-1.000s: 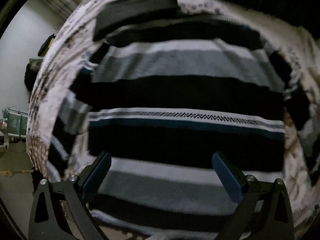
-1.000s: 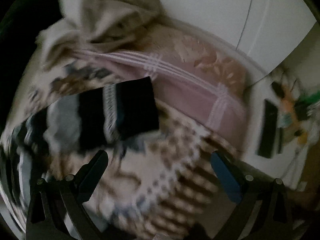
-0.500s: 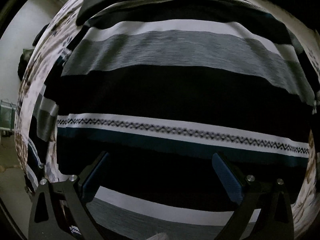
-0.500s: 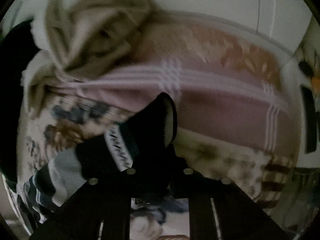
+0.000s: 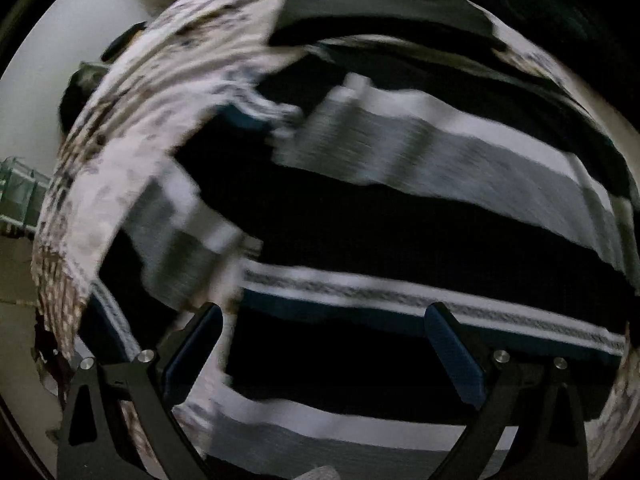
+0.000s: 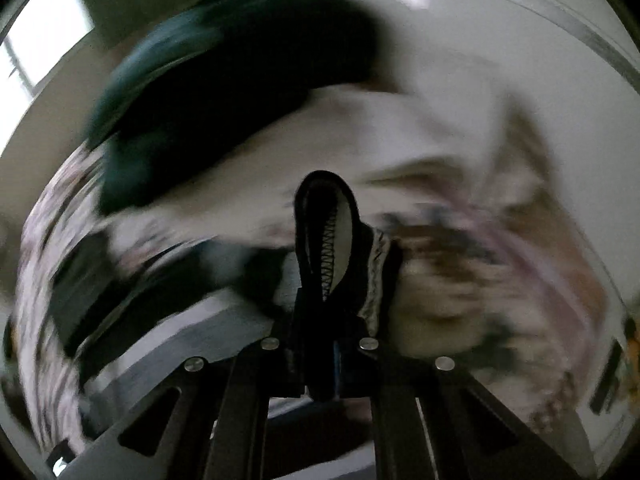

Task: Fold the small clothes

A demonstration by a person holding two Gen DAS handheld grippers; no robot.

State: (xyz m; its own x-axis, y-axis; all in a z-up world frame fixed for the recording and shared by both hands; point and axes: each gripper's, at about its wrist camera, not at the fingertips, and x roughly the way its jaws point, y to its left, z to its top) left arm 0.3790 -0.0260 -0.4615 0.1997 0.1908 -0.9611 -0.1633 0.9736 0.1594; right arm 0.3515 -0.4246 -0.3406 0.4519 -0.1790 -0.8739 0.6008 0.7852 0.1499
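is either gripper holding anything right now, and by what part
The right gripper is shut on the striped sweater's sleeve cuff, pinching the dark end. The left gripper is open above the sweater, holding nothing.

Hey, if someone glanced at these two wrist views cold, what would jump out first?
The striped sweater fills the left wrist view, spread over a patterned bedcover, with the left gripper open above it. In the right wrist view, the right gripper is shut on a dark cuff of that sweater, against a blurred background.
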